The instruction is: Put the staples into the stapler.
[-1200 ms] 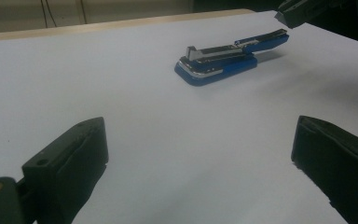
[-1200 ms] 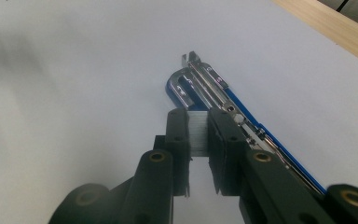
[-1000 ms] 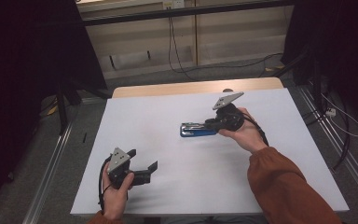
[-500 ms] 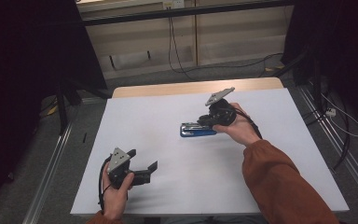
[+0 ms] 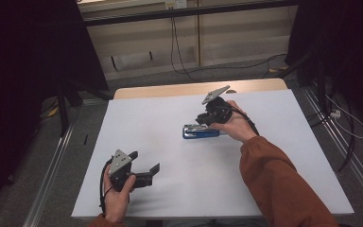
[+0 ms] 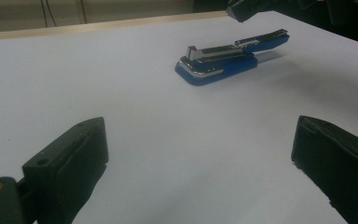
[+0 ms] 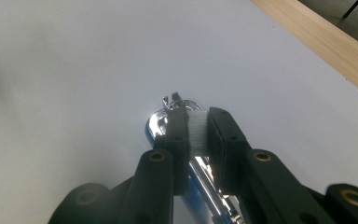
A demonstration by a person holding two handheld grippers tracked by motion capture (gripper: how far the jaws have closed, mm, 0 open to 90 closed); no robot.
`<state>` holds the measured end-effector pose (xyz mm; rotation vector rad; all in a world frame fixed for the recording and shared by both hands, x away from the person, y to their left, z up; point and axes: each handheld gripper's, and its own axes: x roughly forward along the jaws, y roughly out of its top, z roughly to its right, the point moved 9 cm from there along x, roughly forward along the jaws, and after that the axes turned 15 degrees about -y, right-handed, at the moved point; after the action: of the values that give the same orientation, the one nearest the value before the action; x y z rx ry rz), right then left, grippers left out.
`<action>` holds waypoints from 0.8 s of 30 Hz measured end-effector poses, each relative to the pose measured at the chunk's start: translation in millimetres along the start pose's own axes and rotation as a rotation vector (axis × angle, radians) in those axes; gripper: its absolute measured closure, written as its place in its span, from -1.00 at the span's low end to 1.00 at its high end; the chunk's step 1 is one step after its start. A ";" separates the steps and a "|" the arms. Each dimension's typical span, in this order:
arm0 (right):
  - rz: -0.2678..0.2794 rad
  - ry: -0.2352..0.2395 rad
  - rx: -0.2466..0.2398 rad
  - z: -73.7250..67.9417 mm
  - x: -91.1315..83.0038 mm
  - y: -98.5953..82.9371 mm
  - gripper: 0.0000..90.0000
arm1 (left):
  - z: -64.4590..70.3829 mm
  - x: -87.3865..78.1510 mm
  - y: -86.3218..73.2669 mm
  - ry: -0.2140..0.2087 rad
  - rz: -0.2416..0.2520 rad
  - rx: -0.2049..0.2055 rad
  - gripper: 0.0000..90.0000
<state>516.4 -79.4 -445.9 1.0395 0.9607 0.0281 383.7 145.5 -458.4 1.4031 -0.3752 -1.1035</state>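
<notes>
The right gripper (image 5: 204,120), just above centre in the high view, has its jaws nearly together, pinching a white strip above the blue stapler (image 5: 201,131) lying on the white table (image 5: 264,118). Lower left, the left gripper (image 5: 146,166) gapes wide, holding nothing.
</notes>
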 end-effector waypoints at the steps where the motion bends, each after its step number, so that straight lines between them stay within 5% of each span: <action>1: -0.004 0.004 -0.001 -0.4 1.9 0.1 0.76 | 0.2 0.0 0.0 -0.001 0.000 0.000 -0.91; 24: -0.035 0.040 -0.124 -8.9 31.0 1.2 0.76 | -0.2 0.3 0.0 -0.002 0.006 -0.008 -0.91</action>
<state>529.8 -58.8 -466.8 0.9107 1.0009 0.0783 384.1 145.4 -458.5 1.3935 -0.3753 -1.1006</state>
